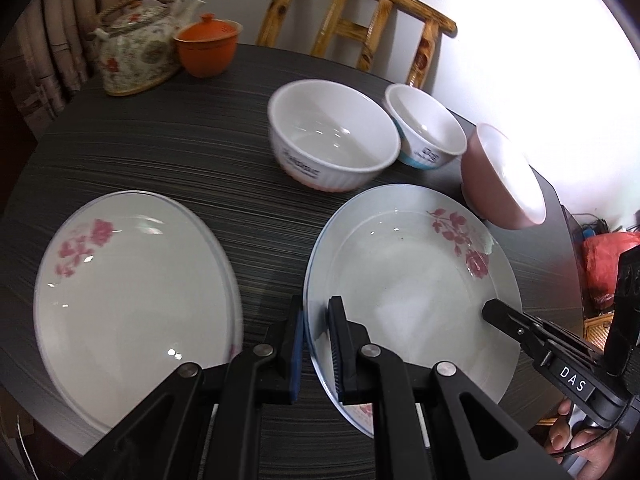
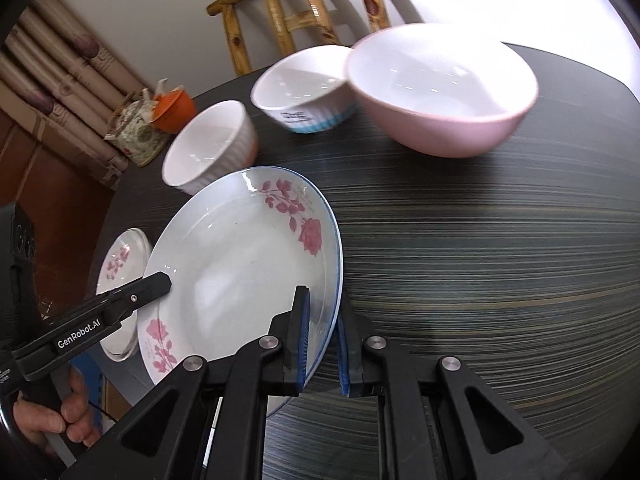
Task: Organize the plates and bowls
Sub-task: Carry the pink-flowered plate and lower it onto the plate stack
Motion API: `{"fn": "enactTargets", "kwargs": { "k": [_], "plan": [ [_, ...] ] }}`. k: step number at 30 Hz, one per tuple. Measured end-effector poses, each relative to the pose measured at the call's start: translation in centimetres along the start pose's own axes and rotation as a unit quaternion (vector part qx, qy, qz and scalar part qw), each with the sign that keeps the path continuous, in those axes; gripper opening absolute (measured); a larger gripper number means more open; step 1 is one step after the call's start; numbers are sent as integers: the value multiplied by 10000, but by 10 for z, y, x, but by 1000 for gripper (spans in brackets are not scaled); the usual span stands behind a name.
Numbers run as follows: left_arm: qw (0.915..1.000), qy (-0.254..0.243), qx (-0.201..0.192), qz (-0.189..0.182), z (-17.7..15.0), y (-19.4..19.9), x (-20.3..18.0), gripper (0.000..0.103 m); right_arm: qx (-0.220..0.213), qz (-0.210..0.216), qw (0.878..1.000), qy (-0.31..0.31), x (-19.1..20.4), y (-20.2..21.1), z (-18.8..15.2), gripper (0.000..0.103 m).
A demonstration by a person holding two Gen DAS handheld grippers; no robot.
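A white plate with pink roses (image 1: 412, 292) (image 2: 240, 276) is held by both grippers, a little above the dark table (image 1: 180, 152). My left gripper (image 1: 319, 320) is shut on its left rim, my right gripper (image 2: 323, 320) on its right rim. Each also shows in the other's view, the right gripper (image 1: 492, 312) and the left gripper (image 2: 160, 280), both over the plate's edge. A second rose plate (image 1: 132, 300) (image 2: 120, 272) lies flat to the left. Behind stand a white ribbed bowl (image 1: 332, 136) (image 2: 208, 148), a blue-banded bowl (image 1: 424, 124) (image 2: 304, 88) and a pink bowl (image 1: 500, 176) (image 2: 440, 88).
A flowered teapot (image 1: 136, 52) and an orange lidded cup (image 1: 206, 46) stand at the table's far left. A wooden chair (image 1: 360, 20) is behind the table. A red bag (image 1: 604, 264) lies beyond the right edge. A hand (image 2: 52, 412) grips the left tool's handle.
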State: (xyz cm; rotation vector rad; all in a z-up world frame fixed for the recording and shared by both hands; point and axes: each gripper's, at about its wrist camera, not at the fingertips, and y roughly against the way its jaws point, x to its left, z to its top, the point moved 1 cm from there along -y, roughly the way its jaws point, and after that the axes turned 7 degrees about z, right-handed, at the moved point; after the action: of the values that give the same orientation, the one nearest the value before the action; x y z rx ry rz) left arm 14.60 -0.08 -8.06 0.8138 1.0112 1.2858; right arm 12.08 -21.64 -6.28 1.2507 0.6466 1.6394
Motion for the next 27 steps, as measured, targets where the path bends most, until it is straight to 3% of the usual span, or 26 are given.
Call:
{"fn": "enactTargets", "kwargs": {
  "k": [17, 27],
  "plan": [
    [9975, 512, -313, 368, -8, 59, 110, 12, 135, 331, 9974, 622, 101, -22, 3, 12],
    [9951, 772, -249, 558, -12, 63, 167, 12, 352, 478, 9936, 961, 161, -53, -2, 12]
  ]
}}
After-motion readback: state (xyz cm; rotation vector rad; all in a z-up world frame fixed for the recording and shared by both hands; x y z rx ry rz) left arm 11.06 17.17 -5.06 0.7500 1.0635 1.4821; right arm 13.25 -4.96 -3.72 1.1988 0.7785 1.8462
